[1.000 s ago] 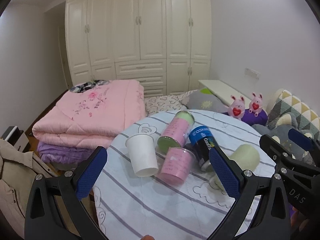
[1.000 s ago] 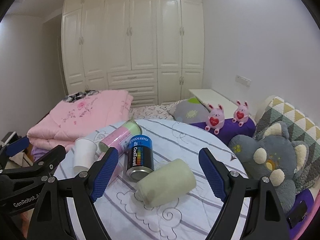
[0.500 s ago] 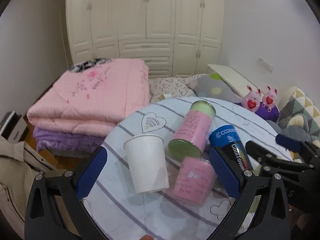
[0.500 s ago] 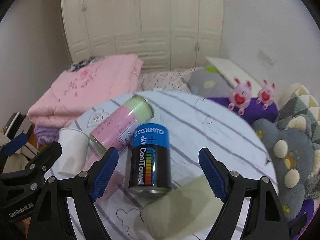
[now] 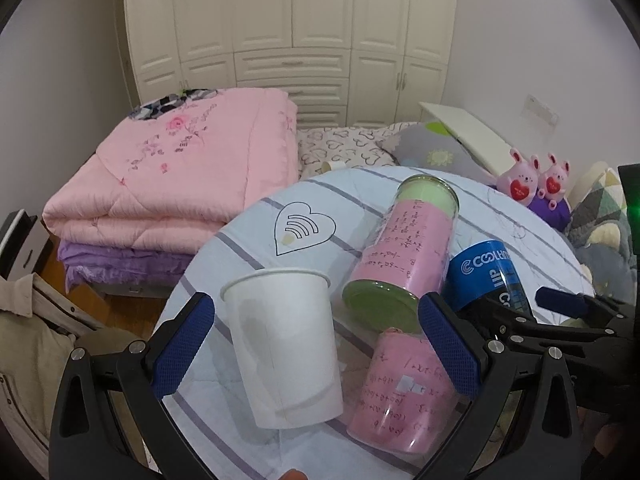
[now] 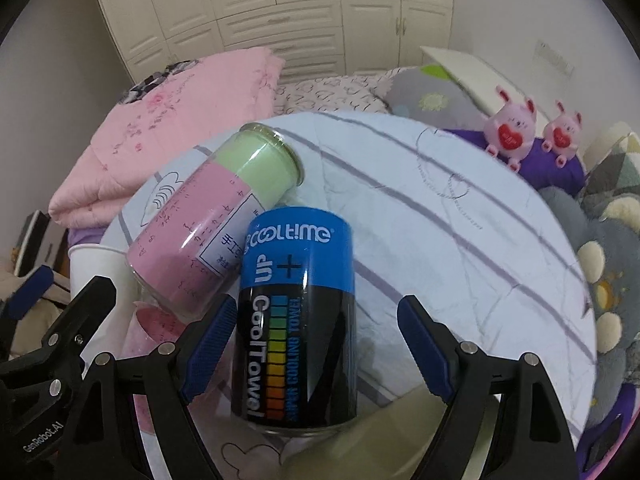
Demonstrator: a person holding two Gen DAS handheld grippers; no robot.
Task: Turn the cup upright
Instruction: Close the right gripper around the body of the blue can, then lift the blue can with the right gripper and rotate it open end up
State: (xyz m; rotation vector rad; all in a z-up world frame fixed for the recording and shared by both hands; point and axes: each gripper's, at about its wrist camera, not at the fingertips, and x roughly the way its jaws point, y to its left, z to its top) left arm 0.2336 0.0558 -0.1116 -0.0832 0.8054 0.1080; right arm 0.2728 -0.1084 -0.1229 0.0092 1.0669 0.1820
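Left wrist view: white paper cup (image 5: pixel 286 350) sits between the left claw's (image 5: pixel 316 350) spread-apart fingers.

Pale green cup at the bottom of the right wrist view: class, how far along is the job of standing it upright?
Done: nothing yet. The pale green cup appears to lie on its side on the table.
In hand: nothing. The right gripper is open, with its fingers either side of the blue can. The left gripper is open too.
Left: grasp the cup, turn it and stand it up.
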